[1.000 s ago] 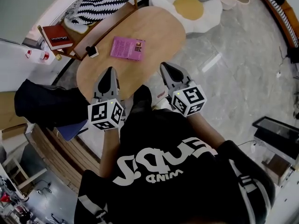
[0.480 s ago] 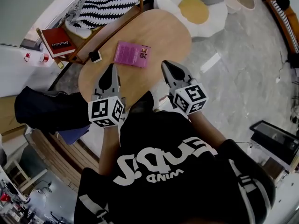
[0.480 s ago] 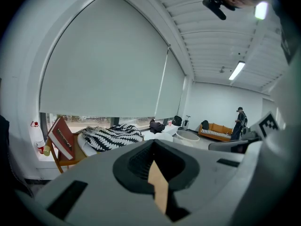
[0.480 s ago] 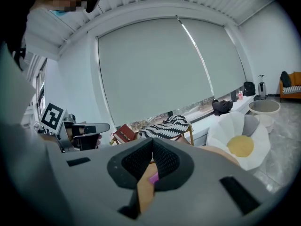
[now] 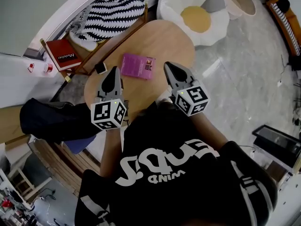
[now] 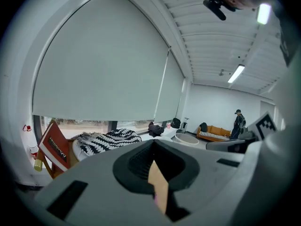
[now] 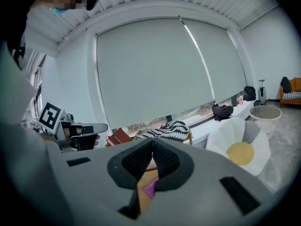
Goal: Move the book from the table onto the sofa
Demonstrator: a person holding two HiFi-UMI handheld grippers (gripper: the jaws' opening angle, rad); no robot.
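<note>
Looking down in the head view, a person in a black shirt (image 5: 164, 173) holds both grippers out over the near end of an oval wooden table (image 5: 164, 36). The left gripper (image 5: 112, 72) and the right gripper (image 5: 168, 66) each taper to a closed point, with nothing between the jaws. The pink book (image 5: 137, 66) lies flat on the tabletop between the two tips, untouched by either. A small black-and-white object (image 5: 100, 68) sits at the table's left edge. Beyond that edge, a red book (image 5: 63, 55) leans beside a striped blanket (image 5: 113, 11). A white seat shaped like a fried egg (image 5: 197, 13) stands past the table's far end.

The left gripper view shows the left gripper (image 6: 153, 143) with its dark pads pressed together and empty; a sliver of table (image 6: 159, 187) shows below them. The red book (image 6: 54, 147) and striped blanket (image 6: 106, 140) lie ahead under a large window blind. An orange sofa (image 6: 214, 133) stands well away across the room, with a person (image 6: 239, 122) beside it.

The right gripper view shows the right gripper (image 7: 152, 143) likewise closed on nothing. A corner of the pink book (image 7: 150, 189) peeks below the pads. The left gripper (image 7: 80, 128) appears at the left and the egg seat (image 7: 240, 147) at the right.
</note>
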